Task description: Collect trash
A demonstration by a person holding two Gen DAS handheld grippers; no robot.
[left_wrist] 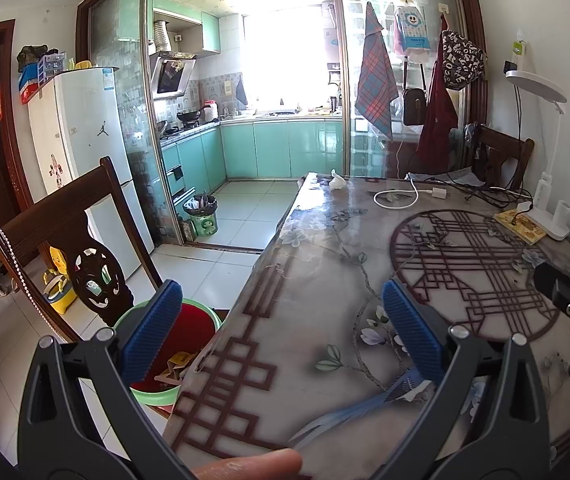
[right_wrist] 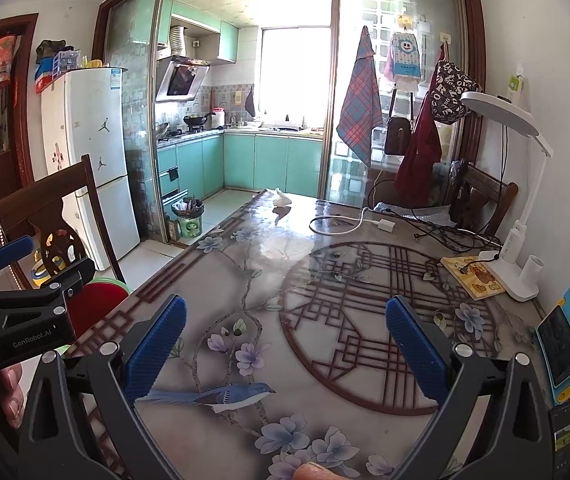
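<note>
two grippers' fingers spread empty, green bin [left_wrist: 205, 314] red-lined holding cardboard scraps [left_wrist: 173, 368], tissue [left_wrist: 336, 181] on table [left_wrist: 325, 264]

The table [right_wrist: 245, 280] is covered in a grey cloth printed with dark red lattice lines, pale lilac flowers and a blue bird [right_wrist: 221, 396]. Blue ribbed pads are seen on black frames on the left tool [left_wrist: 281, 328] and the right tool [right_wrist: 285, 340]. A green bin [left_wrist: 173, 360] is lined in red. The crumpled tissue [left_wrist: 337, 181] is white.
</note>
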